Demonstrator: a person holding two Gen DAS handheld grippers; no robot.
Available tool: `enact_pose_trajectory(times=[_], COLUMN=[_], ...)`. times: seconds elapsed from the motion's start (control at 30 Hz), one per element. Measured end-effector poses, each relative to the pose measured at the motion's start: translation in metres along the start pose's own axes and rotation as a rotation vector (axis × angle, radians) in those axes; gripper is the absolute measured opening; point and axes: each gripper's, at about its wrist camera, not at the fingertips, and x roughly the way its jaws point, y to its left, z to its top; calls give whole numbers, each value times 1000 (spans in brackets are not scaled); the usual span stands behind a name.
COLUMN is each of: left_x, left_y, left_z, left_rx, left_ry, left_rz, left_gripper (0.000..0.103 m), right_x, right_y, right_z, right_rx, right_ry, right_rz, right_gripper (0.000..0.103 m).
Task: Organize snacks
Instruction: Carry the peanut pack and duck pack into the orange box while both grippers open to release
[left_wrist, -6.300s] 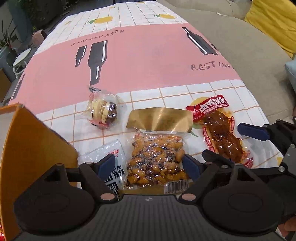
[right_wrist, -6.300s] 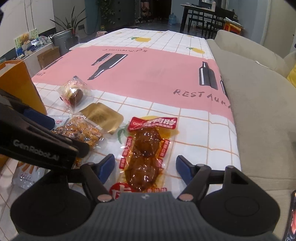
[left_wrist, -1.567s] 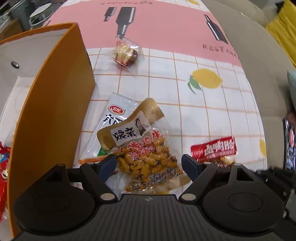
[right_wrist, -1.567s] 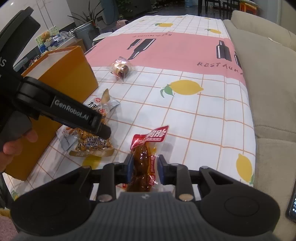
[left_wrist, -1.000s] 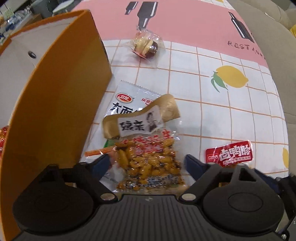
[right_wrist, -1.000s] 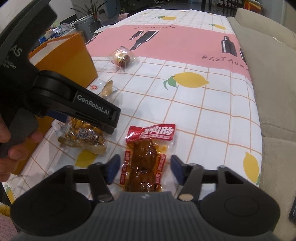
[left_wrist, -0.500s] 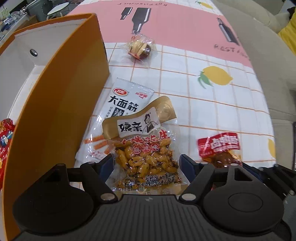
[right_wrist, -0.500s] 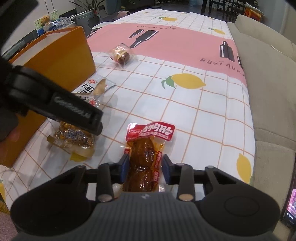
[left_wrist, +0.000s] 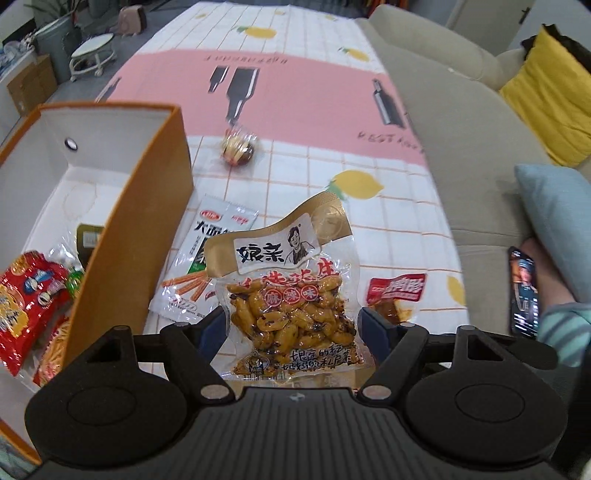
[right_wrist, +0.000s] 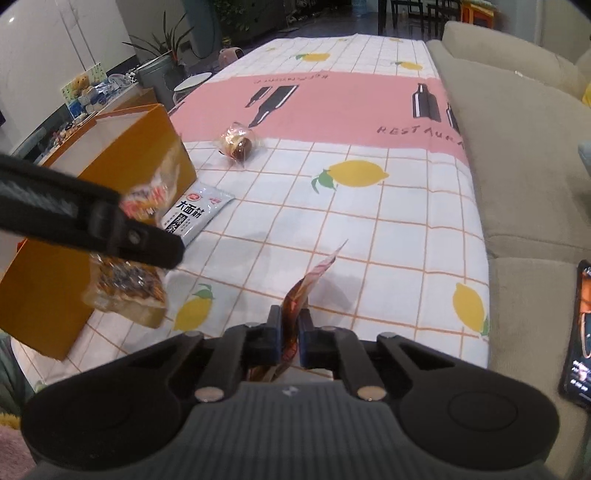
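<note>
Your left gripper has the peanut pack between its blue pads, jaws wide but pressed on both edges, pack lifted clear of the tablecloth and standing upright w/ its gold header at 12. From the right wrist cam the same pack hangs off the left gripper's finger at 9, in front of the orange box. Your right gripper has just been closing and is now pinched nearly shut on the red-topped braised meat pack, which sticks up edge-on between the pads, tip toward 12. Box sits at 9–10 in the left view, open top, w/ red snack bags already inside. White gluten-strip sachet lies flat on the cloth just beside the box wall, partly behind the peanut pack. Small wrapped cake sits well apart at 11–12, by the pink band. Sofa runs along the cloth's 3 side; a phone at 3, held by a person in a striped sleeve.
</note>
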Motion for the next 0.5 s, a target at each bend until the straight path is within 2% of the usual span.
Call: enact_pose_trajectory(times=[0.13,0.27,0.5], left_x=[-20,-40,-82], left_y=[0,11,42], left_z=[1,5,11], left_rx=[32,60,124], left_ry=[-23,-49,-101], left_rz=[-14,-10,35], left_gripper=[87,87,87], right_x=[-5,-19,-45], right_y=[4,8,23], right_z=[-3,-1,5], right_rx=[0,0,-5], right_ry=[-8,-54,-124], right_rz=[15,37,57], right_gripper=[4,3,3])
